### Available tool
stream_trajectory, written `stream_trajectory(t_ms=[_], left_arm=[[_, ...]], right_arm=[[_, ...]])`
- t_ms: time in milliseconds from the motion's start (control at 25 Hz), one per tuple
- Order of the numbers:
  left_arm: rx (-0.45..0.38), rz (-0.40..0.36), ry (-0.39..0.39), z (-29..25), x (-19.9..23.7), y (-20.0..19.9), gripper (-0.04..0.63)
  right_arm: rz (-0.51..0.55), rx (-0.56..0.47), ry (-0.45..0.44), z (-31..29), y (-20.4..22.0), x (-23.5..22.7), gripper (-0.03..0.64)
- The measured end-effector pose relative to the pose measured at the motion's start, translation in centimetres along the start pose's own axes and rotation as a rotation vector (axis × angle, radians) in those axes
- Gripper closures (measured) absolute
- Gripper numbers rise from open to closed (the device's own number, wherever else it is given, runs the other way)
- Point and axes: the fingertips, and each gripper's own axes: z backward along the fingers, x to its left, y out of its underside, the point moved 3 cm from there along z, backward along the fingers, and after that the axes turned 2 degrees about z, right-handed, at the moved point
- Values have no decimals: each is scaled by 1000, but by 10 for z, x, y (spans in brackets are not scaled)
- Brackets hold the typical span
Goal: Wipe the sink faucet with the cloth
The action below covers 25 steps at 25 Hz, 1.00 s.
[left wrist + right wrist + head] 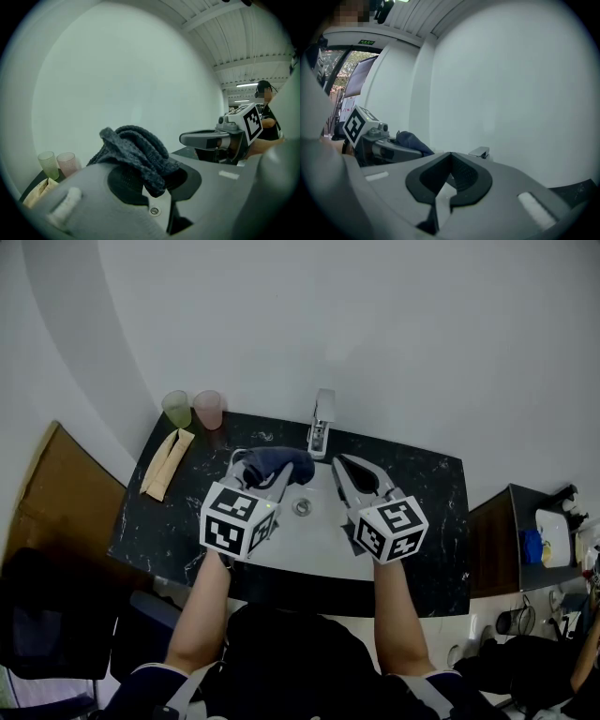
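One soft, light cloth (138,150) sits pinched between the jaws of our left gripper (151,185); we judge it limp, best held mid-bunch; our right gripper (449,176) jaws meet on nothing.

- From the head, looked steeply down on the black speckled stone counter (159,521), the grey left gripper (270,472) and the grey right gripper (343,467).
- From the left gripper, close behind its jaws, faced nearly level toward the pale wall (140,70); shared a green translucent cup (48,165) with the head view.
- From the right gripper, faced likewise; shared the chrome faucet (480,152) with the head view.
- In all three: the dark grey knitted cloth (136,150).
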Motion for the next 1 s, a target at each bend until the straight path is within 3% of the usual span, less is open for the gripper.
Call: stream_trajectory(t_ms=[1000], left_arm=[[4,-33,-22,2,-27,-1,534]], right_arm=[[7,-24,-30,27,-1,-1,614]])
